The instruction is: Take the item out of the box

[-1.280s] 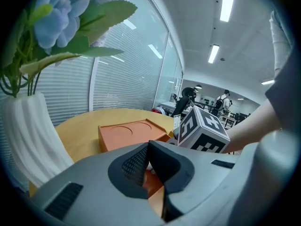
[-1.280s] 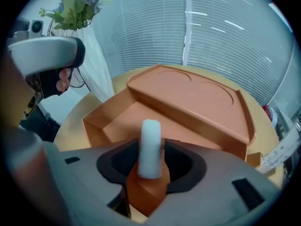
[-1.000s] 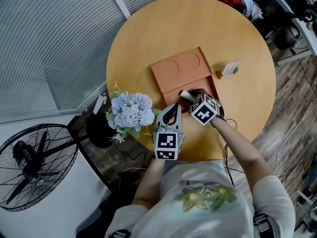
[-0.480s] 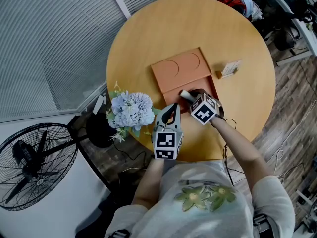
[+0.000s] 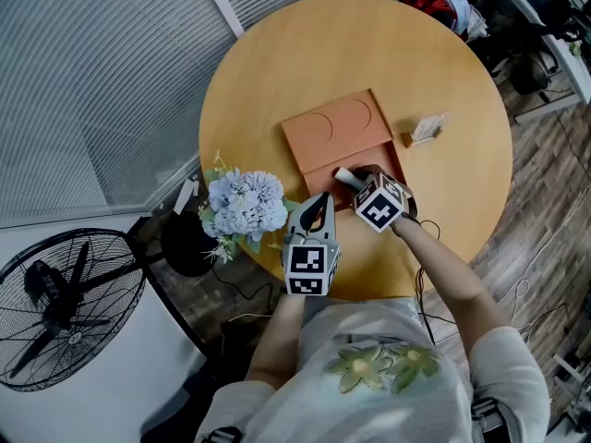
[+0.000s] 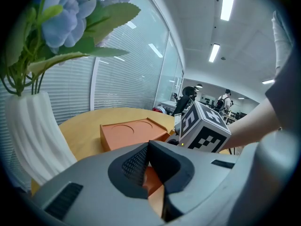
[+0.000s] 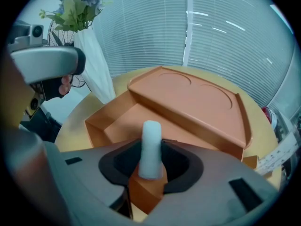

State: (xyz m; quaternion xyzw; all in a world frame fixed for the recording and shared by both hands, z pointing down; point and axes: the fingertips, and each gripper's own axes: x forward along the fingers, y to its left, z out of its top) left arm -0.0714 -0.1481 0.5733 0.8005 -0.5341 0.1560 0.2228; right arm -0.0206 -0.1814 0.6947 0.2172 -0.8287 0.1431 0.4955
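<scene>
Item 1: one round desk (image 5: 277,81), smooth honey-coloured wood.

Item 2: one matte terracotta-orange box (image 5: 321,172) at desk centre. It is rectangular with a shallow tray. Its flat lid (image 5: 337,127) lies open toward 11 o'clock and is pressed with two circular recesses.

Item 3: one white, soft-looking cylinder with a rounded end (image 7: 151,145), at the tray's 4 o'clock end. It stands between the right tongs (image 7: 151,166), which are closing around it, with a gap apparently left on each side. It is unclear whether it rests on the tray floor.

Item 4: the left tongs (image 6: 149,147) have their dark pads drawn together at the tips and hold nothing. They are just outside the box at 7 o'clock.

Item 5: one white ribbed vase (image 6: 28,135) of pale blue flowers (image 5: 245,203), at the desk's 8 o'clock rim.

Item 6: one small wooden card stand (image 5: 427,129), at 3 o'clock from the box.
</scene>
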